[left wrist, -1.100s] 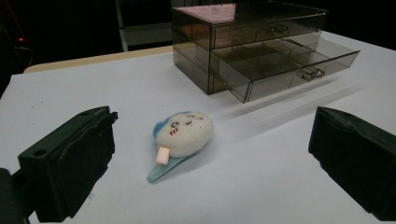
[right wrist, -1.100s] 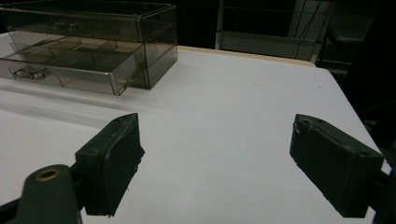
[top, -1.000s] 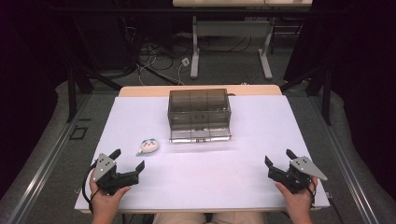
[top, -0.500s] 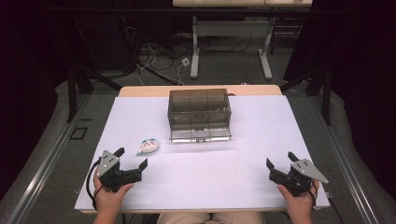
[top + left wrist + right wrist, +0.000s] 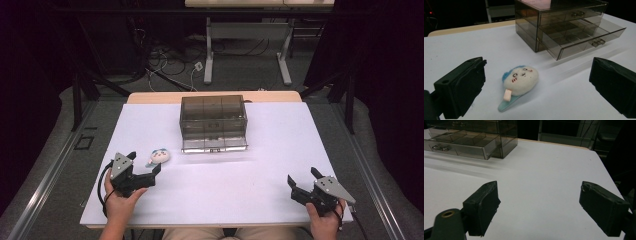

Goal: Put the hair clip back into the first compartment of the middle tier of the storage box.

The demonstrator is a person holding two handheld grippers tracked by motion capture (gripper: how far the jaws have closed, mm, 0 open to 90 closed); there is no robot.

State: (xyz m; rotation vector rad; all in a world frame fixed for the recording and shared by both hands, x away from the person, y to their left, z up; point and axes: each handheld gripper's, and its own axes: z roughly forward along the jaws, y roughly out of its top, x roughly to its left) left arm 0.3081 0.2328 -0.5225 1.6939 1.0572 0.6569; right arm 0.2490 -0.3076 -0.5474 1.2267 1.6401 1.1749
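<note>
Left tongs [image 5: 145, 171], jaws spread wide, sit just short of the plush toy [image 5: 159, 156], nearer than the open right tongs [image 5: 302, 186].

White table [image 5: 260, 180]: plush toy [image 5: 159, 156], drawer box [image 5: 213, 122] (bottom drawer open).

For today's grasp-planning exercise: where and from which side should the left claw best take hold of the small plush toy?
Probably across the plush toy's rounded white head, its fullest part, coming from the person's side, where the open left claw already faces it. The flat teal base looks too thin to pinch.
</note>
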